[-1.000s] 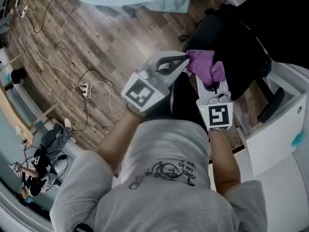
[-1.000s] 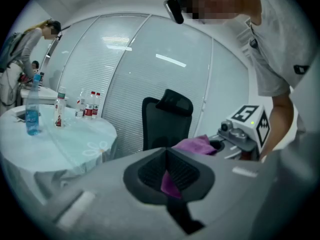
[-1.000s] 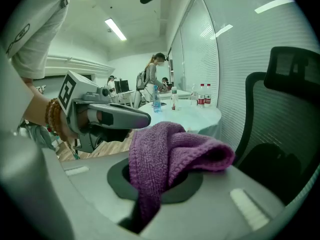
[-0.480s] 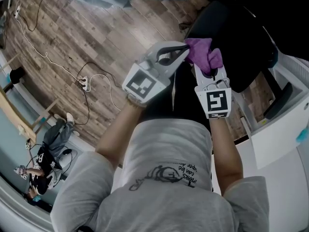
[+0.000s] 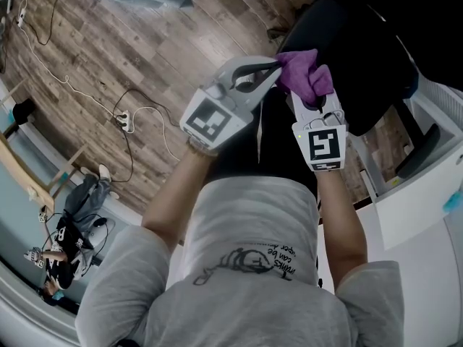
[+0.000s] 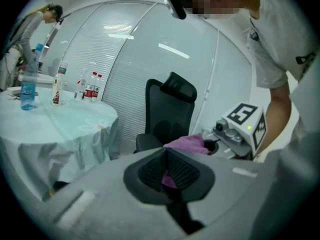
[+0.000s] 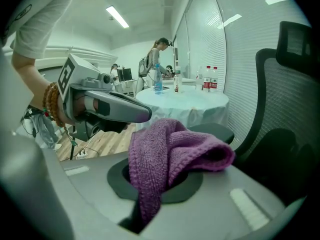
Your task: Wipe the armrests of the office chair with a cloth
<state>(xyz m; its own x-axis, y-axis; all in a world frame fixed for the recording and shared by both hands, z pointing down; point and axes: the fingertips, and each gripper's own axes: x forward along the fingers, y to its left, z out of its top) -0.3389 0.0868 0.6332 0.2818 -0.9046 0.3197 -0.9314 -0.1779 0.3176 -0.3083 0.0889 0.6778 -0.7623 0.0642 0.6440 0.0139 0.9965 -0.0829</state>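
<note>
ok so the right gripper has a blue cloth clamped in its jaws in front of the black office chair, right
Not blue: the cloth is purple, as the right gripper view shows. The right gripper does have it clamped in its jaws in front of the black office chair.

Both arms are out in front, elbows bent, forearms angling in toward each other. The right gripper points straight ahead, its marker cube facing up, its 2 jaws clamped on the purple cloth. The left gripper slants in from the left, tip against the cloth's edge, its 2 jaws drawn together with a sliver of purple between the pads.
</note>
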